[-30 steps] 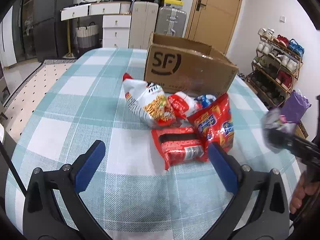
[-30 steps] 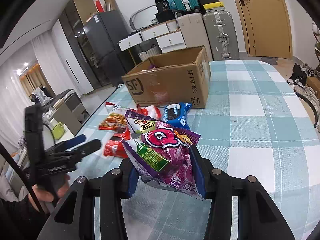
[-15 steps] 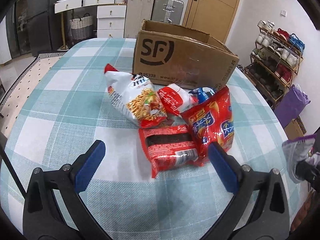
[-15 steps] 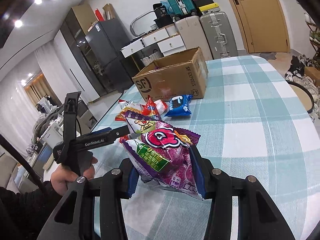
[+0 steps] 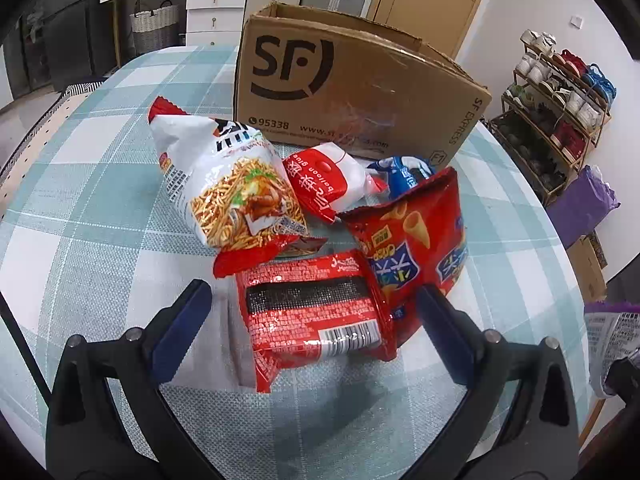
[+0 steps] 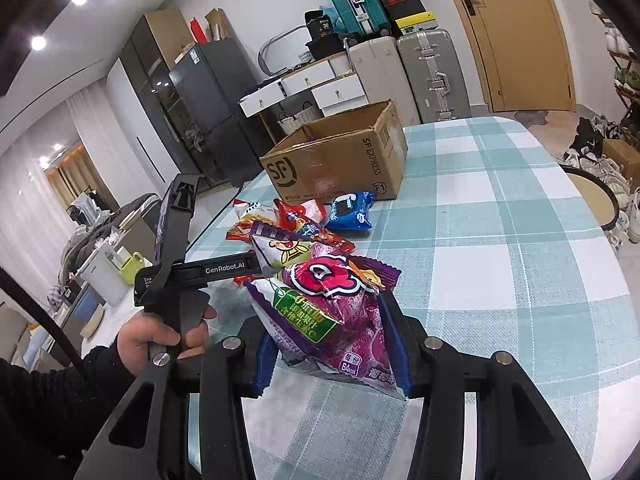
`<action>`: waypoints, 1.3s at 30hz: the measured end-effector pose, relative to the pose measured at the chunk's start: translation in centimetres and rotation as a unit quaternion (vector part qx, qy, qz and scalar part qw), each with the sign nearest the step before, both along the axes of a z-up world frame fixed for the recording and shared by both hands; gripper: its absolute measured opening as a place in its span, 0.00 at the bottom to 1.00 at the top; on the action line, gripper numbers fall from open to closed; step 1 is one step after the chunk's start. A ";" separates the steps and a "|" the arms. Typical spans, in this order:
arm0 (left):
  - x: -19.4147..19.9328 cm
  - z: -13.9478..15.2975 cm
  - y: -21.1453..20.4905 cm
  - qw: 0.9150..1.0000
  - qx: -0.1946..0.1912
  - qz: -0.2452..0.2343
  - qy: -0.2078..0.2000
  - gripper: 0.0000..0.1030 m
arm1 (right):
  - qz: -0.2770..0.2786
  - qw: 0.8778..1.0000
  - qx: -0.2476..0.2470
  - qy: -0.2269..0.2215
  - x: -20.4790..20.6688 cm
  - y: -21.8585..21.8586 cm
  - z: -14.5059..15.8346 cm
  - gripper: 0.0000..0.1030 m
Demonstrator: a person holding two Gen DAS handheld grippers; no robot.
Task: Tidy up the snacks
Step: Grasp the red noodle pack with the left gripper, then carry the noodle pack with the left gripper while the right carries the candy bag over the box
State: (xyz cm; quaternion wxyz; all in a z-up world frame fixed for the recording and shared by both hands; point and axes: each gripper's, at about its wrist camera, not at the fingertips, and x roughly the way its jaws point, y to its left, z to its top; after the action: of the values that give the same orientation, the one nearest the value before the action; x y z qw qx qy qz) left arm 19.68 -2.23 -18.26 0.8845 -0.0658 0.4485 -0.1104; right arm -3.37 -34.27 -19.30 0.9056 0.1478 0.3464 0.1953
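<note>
The right gripper (image 6: 332, 344) was clamped on a purple snack bag (image 6: 332, 316), held above the checked tablecloth (image 6: 500, 248). The left gripper (image 5: 312, 308) hung with its jaws wide apart on either side of a red packet (image 5: 312, 312) without touching it. That packet lay in a pile with a noodle bag (image 5: 228, 184) and a red chip bag (image 5: 416, 240), just before the open cardboard box (image 5: 352, 92)
</note>
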 end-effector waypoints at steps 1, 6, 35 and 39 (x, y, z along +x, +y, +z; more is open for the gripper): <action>0.0 0.0 0.0 1.000 0.000 -0.002 -0.001 0.95 | 0.000 1.000 0.001 0.000 0.0 -0.1 0.0 0.46; 0.0 0.2 0.6 1.000 -0.014 -0.004 -0.005 0.56 | -0.004 1.000 0.004 0.002 0.0 -0.3 -0.1 0.46; -7.0 4.0 4.3 0.999 -0.019 -0.004 -0.046 0.41 | 0.015 1.000 -0.003 -0.026 -1.1 1.6 1.9 0.46; -8.5 6.2 4.3 0.997 -0.008 -0.007 -0.070 0.41 | 0.020 0.999 -0.005 -0.035 -1.5 2.1 2.7 0.46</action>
State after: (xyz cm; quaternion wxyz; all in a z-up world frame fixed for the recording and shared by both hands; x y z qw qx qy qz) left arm 11.17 2.07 -12.09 0.9124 -0.0615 0.3851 -0.1242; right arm -4.82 -32.16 -16.60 0.9139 0.1295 0.3180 0.2163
